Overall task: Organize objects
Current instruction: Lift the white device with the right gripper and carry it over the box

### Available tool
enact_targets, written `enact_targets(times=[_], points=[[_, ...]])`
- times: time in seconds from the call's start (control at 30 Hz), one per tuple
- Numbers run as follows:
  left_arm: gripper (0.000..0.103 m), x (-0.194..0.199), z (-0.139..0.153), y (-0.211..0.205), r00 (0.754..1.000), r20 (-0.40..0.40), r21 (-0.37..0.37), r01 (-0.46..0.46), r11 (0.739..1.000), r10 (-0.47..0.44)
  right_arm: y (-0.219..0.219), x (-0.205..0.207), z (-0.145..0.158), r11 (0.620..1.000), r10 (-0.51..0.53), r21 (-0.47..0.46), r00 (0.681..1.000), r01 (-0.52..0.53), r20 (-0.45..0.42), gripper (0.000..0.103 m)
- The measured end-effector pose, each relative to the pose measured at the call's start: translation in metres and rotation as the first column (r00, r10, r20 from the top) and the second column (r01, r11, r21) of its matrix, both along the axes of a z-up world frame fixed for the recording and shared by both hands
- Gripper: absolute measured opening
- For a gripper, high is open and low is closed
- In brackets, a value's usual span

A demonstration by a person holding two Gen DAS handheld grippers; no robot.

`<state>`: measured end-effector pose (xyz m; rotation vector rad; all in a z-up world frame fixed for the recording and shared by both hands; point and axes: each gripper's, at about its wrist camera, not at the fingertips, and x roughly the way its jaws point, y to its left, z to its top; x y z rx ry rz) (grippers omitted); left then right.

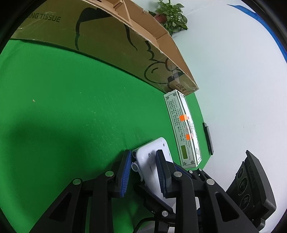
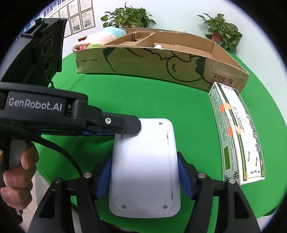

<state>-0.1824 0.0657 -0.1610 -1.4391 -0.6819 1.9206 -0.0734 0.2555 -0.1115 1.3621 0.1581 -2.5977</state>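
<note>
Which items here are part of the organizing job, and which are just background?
In the job:
- white device, gripped by both grippers
- cardboard box
- medicine carton
- left gripper
- right gripper

Lying about:
- potted plants
- wall papers
- black slab

The right gripper [image 2: 145,172] pointed steeply down, its blue fingers [image 2: 103,176] pressed on both sides of a white device [image 2: 143,166]. The left gripper [image 1: 143,172] clamped the device's far edge, a hand [image 2: 17,172] squeezing its trigger.
</note>
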Motion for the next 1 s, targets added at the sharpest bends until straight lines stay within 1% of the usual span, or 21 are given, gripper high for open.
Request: enact_targets(times=[0.23,0.3,0.37,0.47,0.6,0.63,0.73,0.83,1.0], points=[[0.026,-0.009,0.004,0.005,1.000,0.020,-0.013,-0.022,1.000,0.022,0.011,-0.012,0.004,0.996,-0.047,-0.072,0.998,0.049,0.032,0.065],[0.025,-0.013,0.010,0.005,1.000,0.012,-0.016,-0.024,1.000,0.024,0.013,-0.016,0.006,0.995,-0.058,-0.085,0.998,0.060,0.025,0.065],[0.025,-0.018,0.019,0.006,1.000,-0.013,-0.020,-0.021,1.000,0.021,0.015,-0.020,0.011,0.992,-0.072,-0.106,0.997,0.072,0.002,0.065],[0.025,-0.027,0.041,0.007,0.999,-0.049,-0.002,-0.020,1.000,0.020,0.018,-0.025,0.026,0.988,-0.093,-0.126,0.994,0.085,-0.056,0.065],[0.025,-0.039,0.080,0.013,0.991,-0.135,-0.001,-0.017,1.000,0.016,0.023,-0.037,0.056,0.985,-0.112,-0.150,0.983,0.091,-0.143,0.065],[0.025,-0.043,0.092,0.015,0.986,-0.165,-0.004,-0.010,1.000,0.009,0.025,-0.040,0.066,0.984,-0.120,-0.153,0.978,0.094,-0.172,0.065],[0.025,-0.055,0.120,0.022,0.976,-0.219,-0.003,0.001,1.000,-0.001,0.028,-0.048,0.087,0.982,-0.137,-0.158,0.963,0.102,-0.233,0.065],[0.025,-0.068,0.146,0.029,0.962,-0.271,-0.014,0.008,1.000,-0.012,0.032,-0.063,0.106,0.982,-0.145,-0.159,0.950,0.104,-0.276,0.065],[0.025,-0.105,0.191,0.042,0.936,-0.351,-0.033,0.017,0.999,-0.027,0.043,-0.093,0.136,0.978,-0.161,-0.180,0.930,0.105,-0.330,0.065]])
